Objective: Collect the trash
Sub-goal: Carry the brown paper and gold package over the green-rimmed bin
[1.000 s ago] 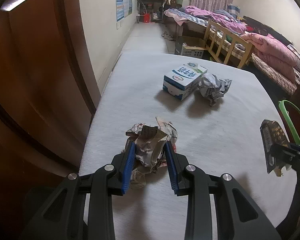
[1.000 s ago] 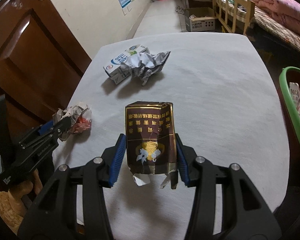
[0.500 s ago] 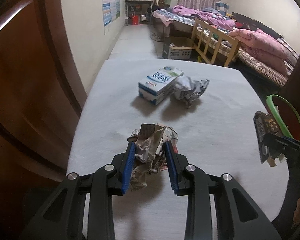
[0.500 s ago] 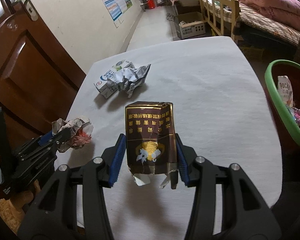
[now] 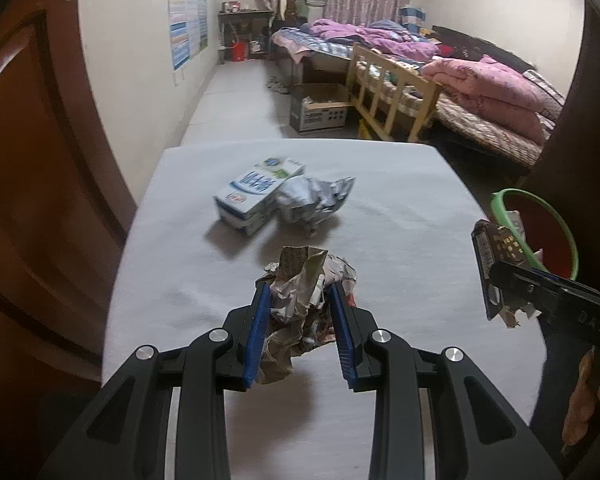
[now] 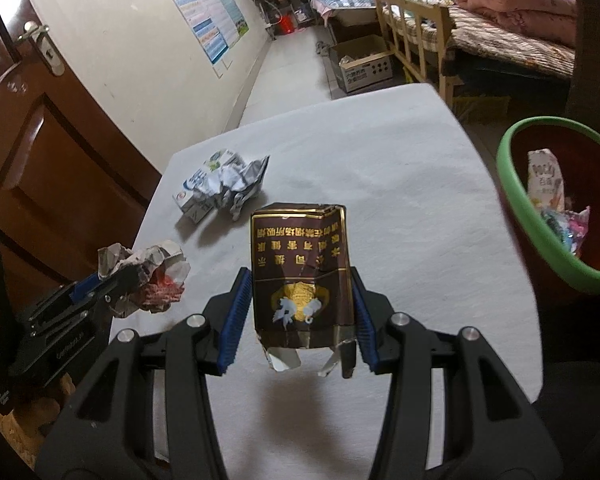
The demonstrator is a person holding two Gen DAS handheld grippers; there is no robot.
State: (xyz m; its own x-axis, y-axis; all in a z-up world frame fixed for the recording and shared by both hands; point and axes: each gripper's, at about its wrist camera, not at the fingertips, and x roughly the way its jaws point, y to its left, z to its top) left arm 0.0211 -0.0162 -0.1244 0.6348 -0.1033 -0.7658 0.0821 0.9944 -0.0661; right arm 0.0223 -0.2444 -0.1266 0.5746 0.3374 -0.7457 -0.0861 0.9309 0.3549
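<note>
My left gripper is shut on a crumpled paper wad, held above the white table; the right wrist view shows the same wad at the left. A flattened dark brown cigarette pack with gold lettering is clamped between the blue pads of my right gripper, also lifted off the table. That pack shows at the right edge of the left wrist view. A red bin with a green rim stands past the table's right side, wrappers inside.
A blue-and-white carton and crumpled silver foil lie together at mid-table. A brown wooden door stands to the left. A cardboard box, wooden bed frame and pink bedding fill the room beyond.
Both grippers have risen and swung right with their loads. The green-rimmed bin has come further into both views, and the carton and foil have slid leftward.
</note>
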